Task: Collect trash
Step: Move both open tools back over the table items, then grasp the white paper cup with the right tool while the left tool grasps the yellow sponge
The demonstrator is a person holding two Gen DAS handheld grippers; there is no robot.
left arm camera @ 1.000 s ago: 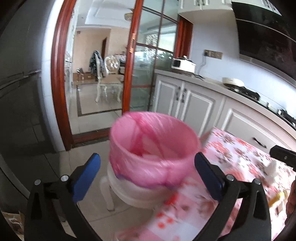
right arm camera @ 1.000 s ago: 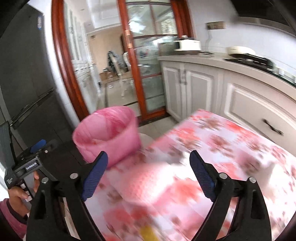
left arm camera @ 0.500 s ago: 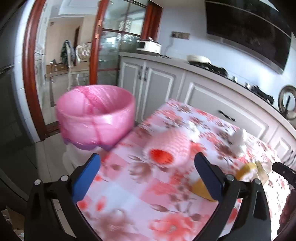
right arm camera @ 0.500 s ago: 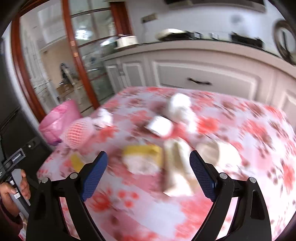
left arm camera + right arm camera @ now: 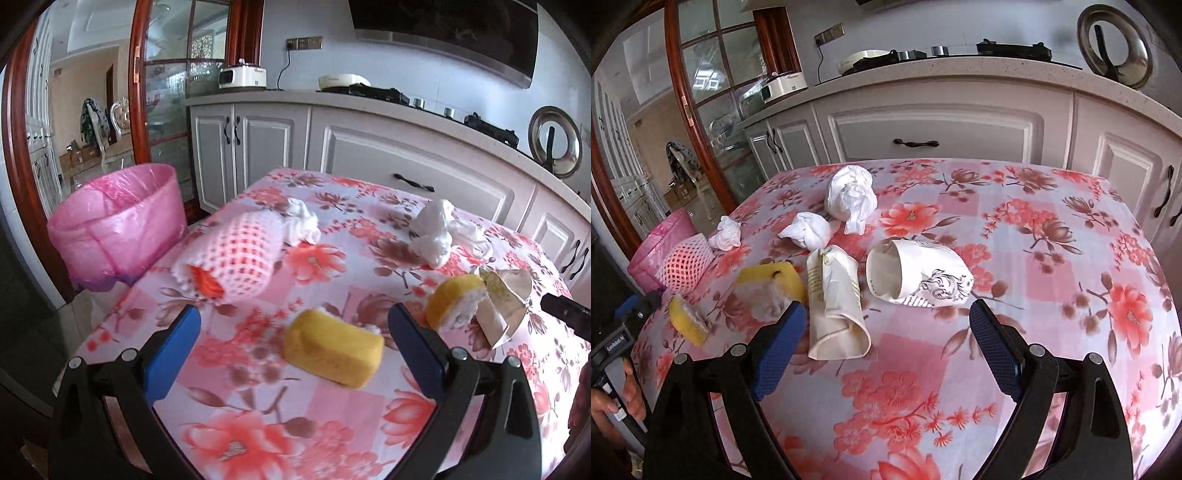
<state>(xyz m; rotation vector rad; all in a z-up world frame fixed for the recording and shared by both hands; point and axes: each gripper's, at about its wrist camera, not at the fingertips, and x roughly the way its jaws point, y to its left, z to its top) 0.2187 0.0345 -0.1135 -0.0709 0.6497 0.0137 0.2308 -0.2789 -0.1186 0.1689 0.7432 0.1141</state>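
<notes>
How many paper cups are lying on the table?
2, both on their sides: a flattened cup just ahead of the right gripper's left finger, and a patterned cup beside it, centre table. None seems hidden.

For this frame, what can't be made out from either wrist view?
- Pink-lined bin: contents hidden by its own wall in the left wrist view, mostly hidden behind the foam net in the right.
- Printed paper cup: print too small to read.
- Left tool: tips cut off at the right view's edge.

Right tongs (image 5: 886,332) gape empty over two crushed paper cups (image 5: 834,302) — tissues (image 5: 851,197) beyond.
</notes>
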